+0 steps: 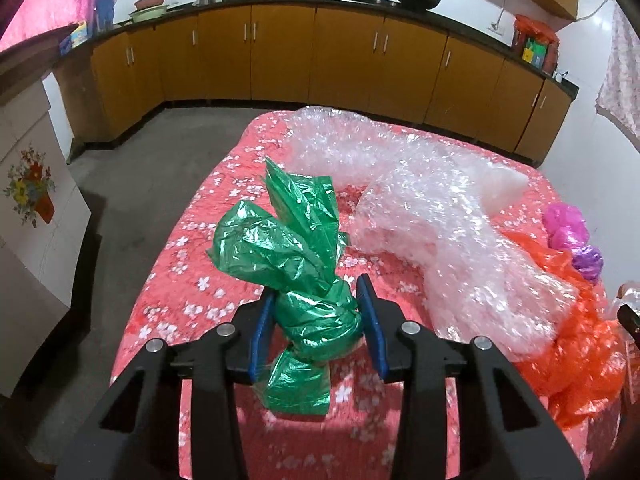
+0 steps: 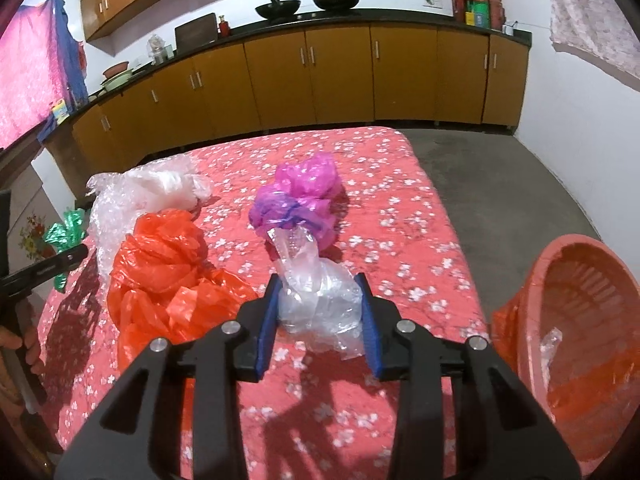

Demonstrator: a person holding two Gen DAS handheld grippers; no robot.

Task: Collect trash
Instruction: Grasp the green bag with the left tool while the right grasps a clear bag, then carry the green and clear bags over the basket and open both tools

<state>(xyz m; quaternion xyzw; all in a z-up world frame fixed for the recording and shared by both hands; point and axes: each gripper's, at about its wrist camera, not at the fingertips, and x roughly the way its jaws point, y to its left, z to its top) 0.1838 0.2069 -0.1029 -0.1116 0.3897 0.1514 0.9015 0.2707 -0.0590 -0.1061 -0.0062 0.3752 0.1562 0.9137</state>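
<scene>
**A:** Standing here watching the trash pickup. The left gripper [image 1: 318, 322] is clamped on a knotted green plastic bag [image 1: 296, 280], pads squeezing the twisted neck, over the near part of the bed [image 1: 192, 288] with the red flowered cover. The right gripper [image 2: 320, 322] has pinched a crumpled clear plastic bag [image 2: 316, 296] the same way, also near the front edge.

**B:** Where does it all go?

**A:** My guess is the red basket [image 2: 580, 320] just off the bed's right edge. There's already a scrap of clear film in it.

**B:** What could go wrong?

**A:** Thin slippery film, so either bag could slide out of the pads mid-carry. Also the green one's loose tail hangs below the pads and could drag on the cover. The orange bag [image 2: 168, 276] lies right beside the clear one, so a sideways swing might snag it.

**B:** How are the bags lying?

**A:** The green bag's long axis runs from tail at the near edge up and away toward the bubble wrap [image 1: 420, 208], its flared ears pointing to the far edge. The clear one likewise points its twisted tip away, at the pink bag [image 2: 304, 196].
</scene>
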